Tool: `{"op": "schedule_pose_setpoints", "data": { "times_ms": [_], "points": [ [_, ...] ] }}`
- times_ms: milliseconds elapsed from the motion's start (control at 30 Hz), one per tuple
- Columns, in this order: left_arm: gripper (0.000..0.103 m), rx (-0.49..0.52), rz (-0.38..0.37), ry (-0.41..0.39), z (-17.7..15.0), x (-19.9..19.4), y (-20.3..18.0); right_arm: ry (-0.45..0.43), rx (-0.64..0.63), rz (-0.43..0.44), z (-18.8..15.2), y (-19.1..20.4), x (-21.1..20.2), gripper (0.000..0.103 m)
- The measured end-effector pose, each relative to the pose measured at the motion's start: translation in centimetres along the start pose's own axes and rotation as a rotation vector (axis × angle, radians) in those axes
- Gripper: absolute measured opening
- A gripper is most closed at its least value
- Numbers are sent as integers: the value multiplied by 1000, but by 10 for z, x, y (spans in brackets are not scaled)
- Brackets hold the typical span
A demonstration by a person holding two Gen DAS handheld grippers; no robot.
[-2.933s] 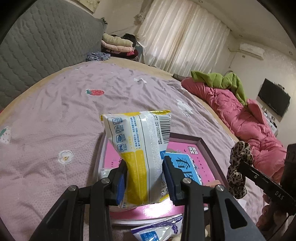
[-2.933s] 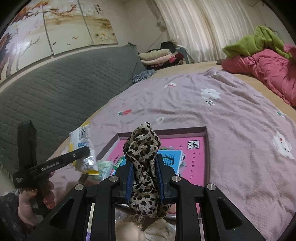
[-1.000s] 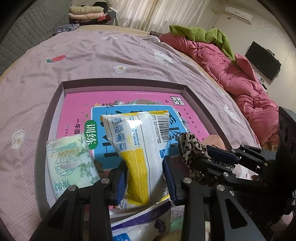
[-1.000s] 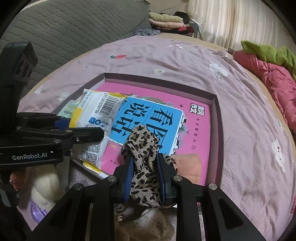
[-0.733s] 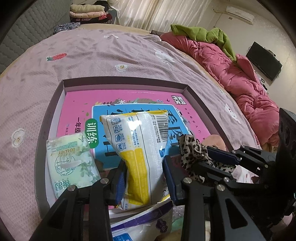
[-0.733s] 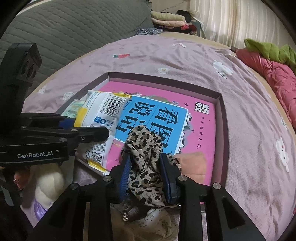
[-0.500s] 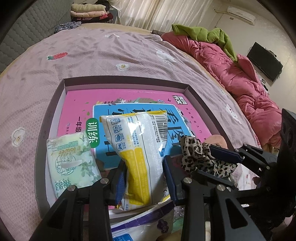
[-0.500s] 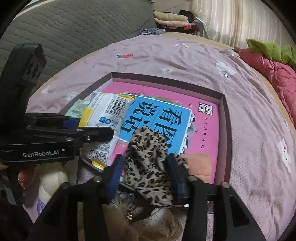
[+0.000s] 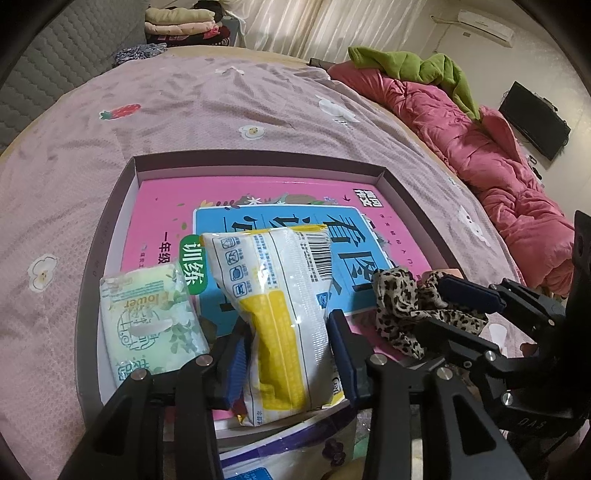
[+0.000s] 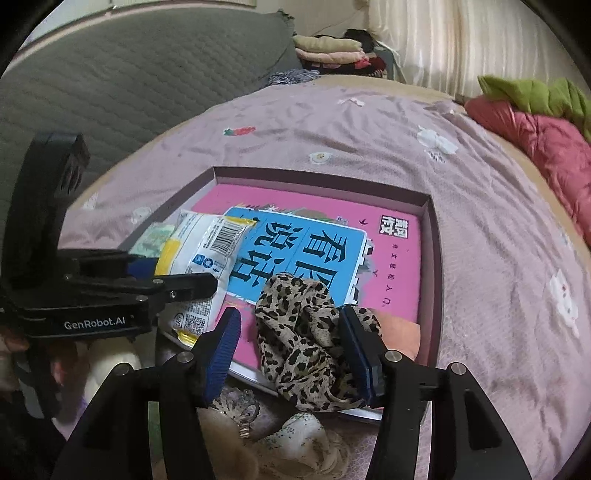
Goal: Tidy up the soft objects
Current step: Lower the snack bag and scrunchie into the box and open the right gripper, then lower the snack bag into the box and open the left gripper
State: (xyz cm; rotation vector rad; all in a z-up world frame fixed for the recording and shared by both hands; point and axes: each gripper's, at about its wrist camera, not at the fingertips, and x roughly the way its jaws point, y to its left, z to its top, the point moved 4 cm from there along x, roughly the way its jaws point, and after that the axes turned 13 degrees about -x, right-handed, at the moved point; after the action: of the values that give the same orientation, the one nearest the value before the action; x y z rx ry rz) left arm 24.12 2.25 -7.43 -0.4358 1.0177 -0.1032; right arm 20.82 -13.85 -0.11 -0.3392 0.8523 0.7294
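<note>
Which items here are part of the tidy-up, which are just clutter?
Job: packet in left gripper; leopard scrunchie between open right gripper; green pack; tray.
Lying about: pink quilt, green blanket, folded clothes, TV.

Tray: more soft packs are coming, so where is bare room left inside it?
Free: the far half of the pink book, up to the tray's far wall. Crowded: the near edge, with the green tissue pack, white-and-yellow packet and leopard scrunchie.

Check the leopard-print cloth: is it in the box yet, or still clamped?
In the box, released. The right gripper has just opened; the leopard-print cloth lies slumped between its pads.
</note>
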Motion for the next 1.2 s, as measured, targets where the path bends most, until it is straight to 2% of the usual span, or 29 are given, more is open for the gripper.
{"op": "schedule_pose_setpoints", "data": {
  "times_ms": [133, 233, 300, 567, 700, 1200],
  "points": [
    [43, -1, 3, 6, 0, 1, 1, -4, -9, -10, 1, 0, -2, 57],
    [49, 3, 6, 43, -2, 4, 1, -11, -11, -18, 2, 0, -3, 61],
    [49, 9, 5, 49, -3, 4, 0, -19, -9, -20, 3, -1, -4, 66],
    [49, -11, -29, 72, -3, 0, 1, -19, -14, -9, 2, 1, -4, 66],
    [49, -12, -39, 62, 0, -6, 2, -51, -16, -19, 5, 0, -11, 67],
    [50, 7, 16, 50, 2, -9, 8, -52, -38, -40, 5, 2, -12, 69]
  ]
}}
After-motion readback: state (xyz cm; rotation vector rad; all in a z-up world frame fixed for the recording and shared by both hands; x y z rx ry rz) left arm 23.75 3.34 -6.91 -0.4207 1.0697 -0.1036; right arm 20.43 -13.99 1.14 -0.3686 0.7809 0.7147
